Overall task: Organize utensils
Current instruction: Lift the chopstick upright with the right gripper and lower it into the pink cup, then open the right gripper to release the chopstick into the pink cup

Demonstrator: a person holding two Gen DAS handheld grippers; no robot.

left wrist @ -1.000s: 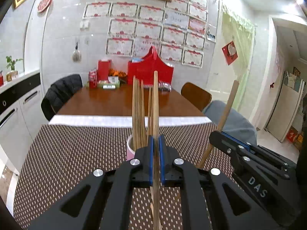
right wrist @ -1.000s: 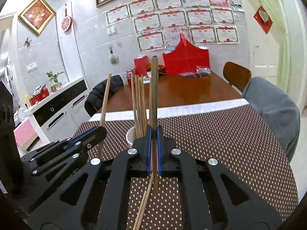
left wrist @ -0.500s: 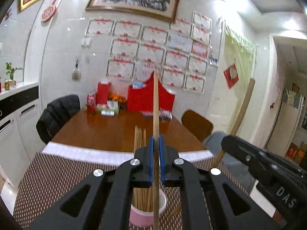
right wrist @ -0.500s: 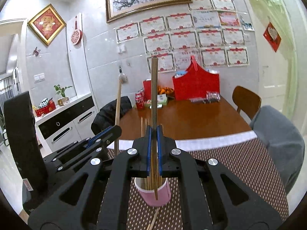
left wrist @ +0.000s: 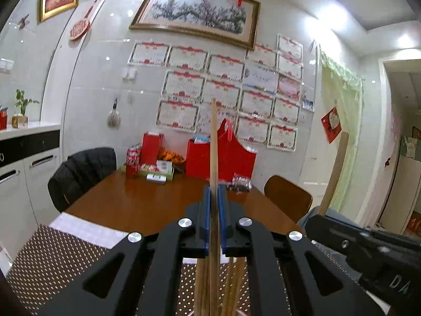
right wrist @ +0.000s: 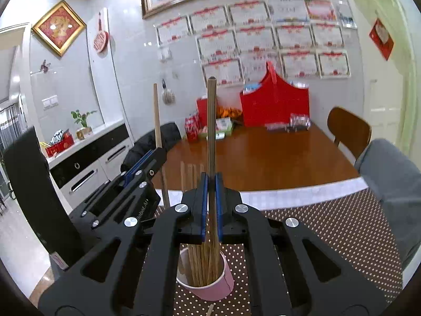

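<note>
My left gripper (left wrist: pixel 215 192) is shut on a light wooden chopstick (left wrist: pixel 213 142) that stands upright between its blue pads. My right gripper (right wrist: pixel 211 181) is shut on a darker chopstick (right wrist: pixel 211 121), also upright, its lower end down in a pink cup (right wrist: pixel 210 281) holding several chopsticks. In the left wrist view the cup is hidden under the gripper; only chopstick shafts (left wrist: pixel 231 284) show below the jaws. The left gripper shows at the left of the right wrist view (right wrist: pixel 155 155); the right gripper shows at the right of the left wrist view (left wrist: pixel 315 221).
The cup stands on a brown dotted placemat (right wrist: pixel 329 231) at the near end of a wooden table (right wrist: pixel 263 158). A loose chopstick tip (right wrist: pixel 209 310) lies in front of the cup. Red bags, cans and boxes (right wrist: pixel 273 105) stand at the far end; chairs (right wrist: pixel 350 129) flank it.
Both grippers have risen and tipped upward with their chopsticks; the cup has dropped from mid-frame to beneath the jaws, out of sight in the left wrist view.
</note>
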